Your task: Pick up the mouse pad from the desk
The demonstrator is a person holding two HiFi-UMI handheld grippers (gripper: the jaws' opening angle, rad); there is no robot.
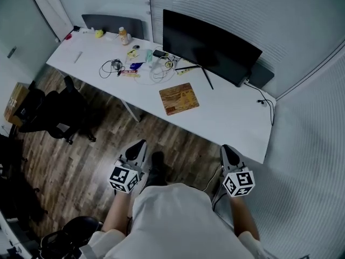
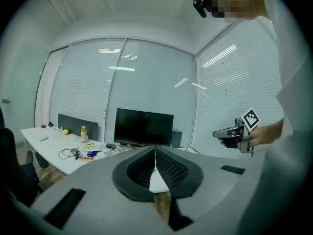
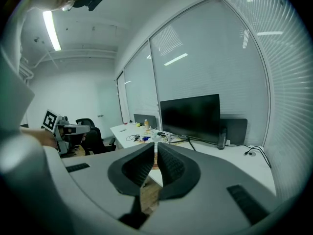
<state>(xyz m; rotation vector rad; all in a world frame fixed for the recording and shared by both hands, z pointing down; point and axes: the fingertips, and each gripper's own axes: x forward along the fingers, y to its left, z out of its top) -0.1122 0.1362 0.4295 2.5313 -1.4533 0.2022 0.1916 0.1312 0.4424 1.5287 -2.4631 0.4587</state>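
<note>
Mouse pad [image 1: 179,98] flat on desk [image 1: 232,117], before monitor [image 1: 210,45].

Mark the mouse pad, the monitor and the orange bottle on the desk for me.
mouse pad [image 1: 179,98]: head view, middle of its brown top.
monitor [image 1: 210,45]: head view, middle of the dark screen.
bottle [image 1: 124,36]: head view, its orange body.

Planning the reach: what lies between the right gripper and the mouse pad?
Nothing in the way: the head view shows only bare white desk between the right gripper and the mouse pad.
</note>
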